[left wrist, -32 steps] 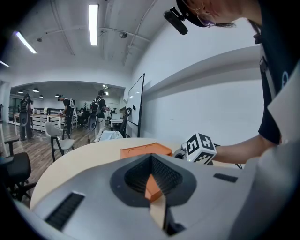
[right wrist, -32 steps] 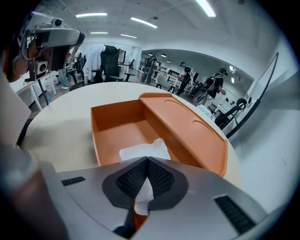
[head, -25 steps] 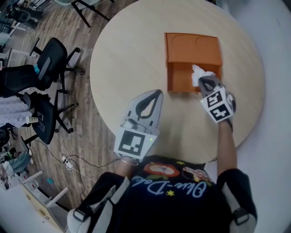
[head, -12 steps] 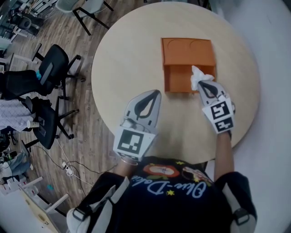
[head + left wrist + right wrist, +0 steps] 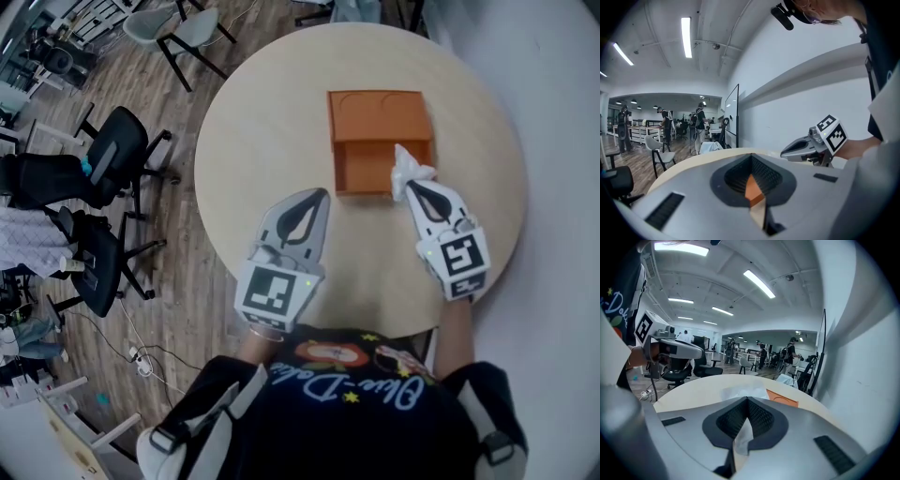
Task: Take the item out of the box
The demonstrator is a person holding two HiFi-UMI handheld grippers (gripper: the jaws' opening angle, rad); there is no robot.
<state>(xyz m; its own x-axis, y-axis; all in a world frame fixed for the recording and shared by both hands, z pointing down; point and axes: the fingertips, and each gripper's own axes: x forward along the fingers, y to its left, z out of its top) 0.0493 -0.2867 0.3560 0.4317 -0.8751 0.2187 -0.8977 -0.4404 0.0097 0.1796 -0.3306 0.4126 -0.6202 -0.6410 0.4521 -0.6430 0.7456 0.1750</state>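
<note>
While the left gripper [image 5: 319,194] is held over the near left of the round pale wooden table [image 5: 262,131], jaws pressed together on nothing, the right gripper [image 5: 413,185] is reached forward to the near right corner of the open orange box [image 5: 375,112]. A crumpled white tissue [image 5: 409,169] is pinched between its jaws, above the box's near rim. Since a second ago, the right gripper has been drawn back nearer, the tissue with it.

Head view looks steeply down; both gripper views skim the table [image 5: 262,122].
</note>
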